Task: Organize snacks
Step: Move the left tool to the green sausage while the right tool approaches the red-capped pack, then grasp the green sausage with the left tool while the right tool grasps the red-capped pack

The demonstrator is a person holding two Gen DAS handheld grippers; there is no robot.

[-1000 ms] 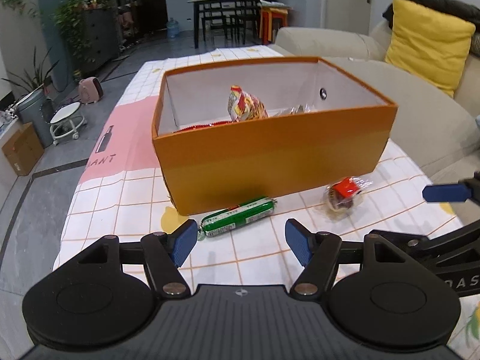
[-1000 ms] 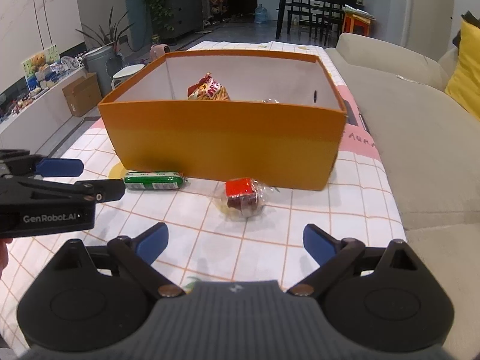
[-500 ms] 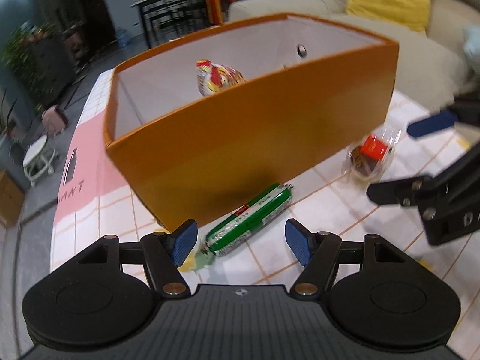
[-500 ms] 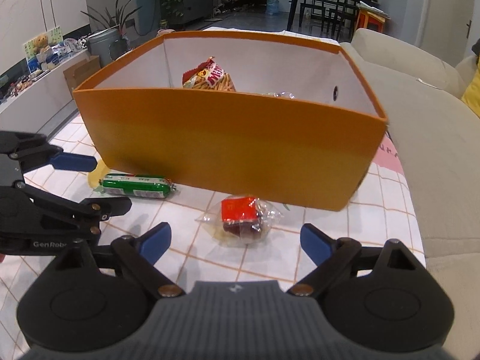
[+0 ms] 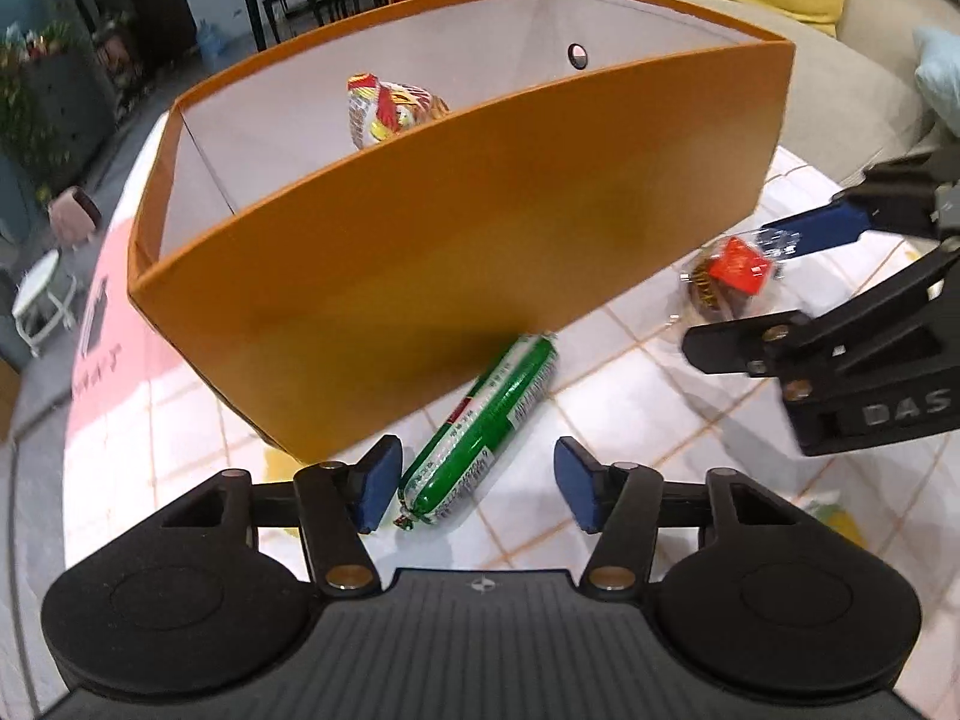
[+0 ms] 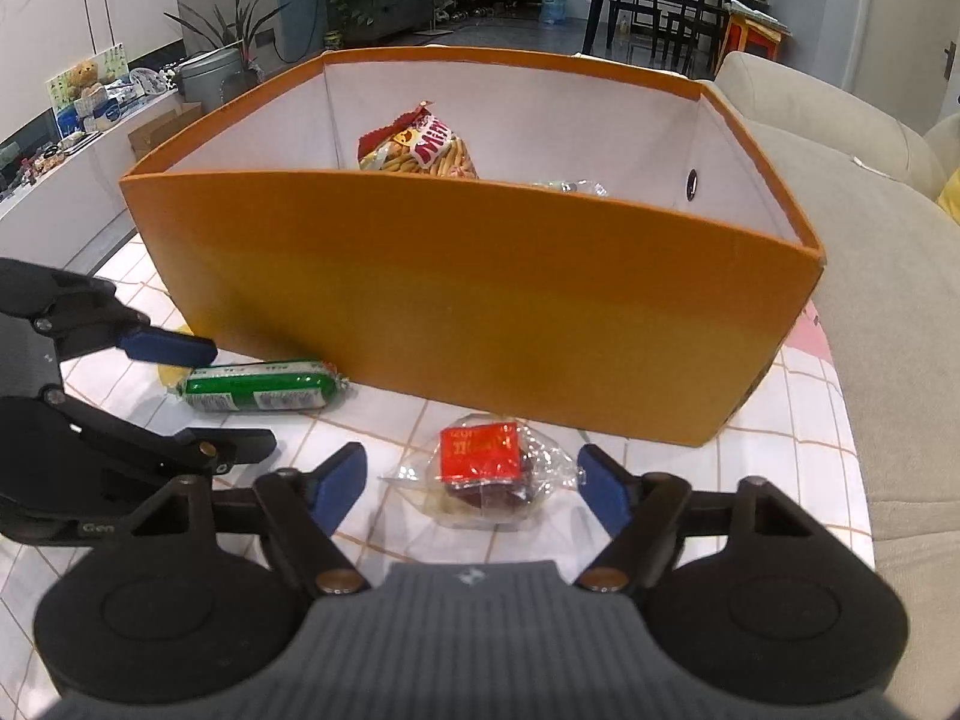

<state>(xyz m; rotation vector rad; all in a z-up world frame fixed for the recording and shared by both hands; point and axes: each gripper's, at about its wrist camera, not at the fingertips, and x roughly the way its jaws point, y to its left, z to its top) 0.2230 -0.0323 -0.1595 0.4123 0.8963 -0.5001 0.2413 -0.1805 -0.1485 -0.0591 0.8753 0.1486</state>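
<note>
Left wrist view, left gripper (image 5: pixel 477 483): we are closing the jaws around the green sausage pack (image 5: pixel 480 435); the pads are not yet pressing on it.
Left wrist view, sausage position: lower centre, lying on the checked tablecloth (image 5: pixel 630 414), far end just beside the orange box (image 5: pixel 456 264).
Left wrist view, box contents: a snack bag (image 5: pixel 390 108) is standing inside, upper centre.
Right wrist view, right gripper (image 6: pixel 465 489): we are closing the jaws around the clear-wrapped red snack (image 6: pixel 480 468); the pads are still apart from it.
Right wrist view, snack position: lower centre, on the tablecloth near the box front wall.
</note>
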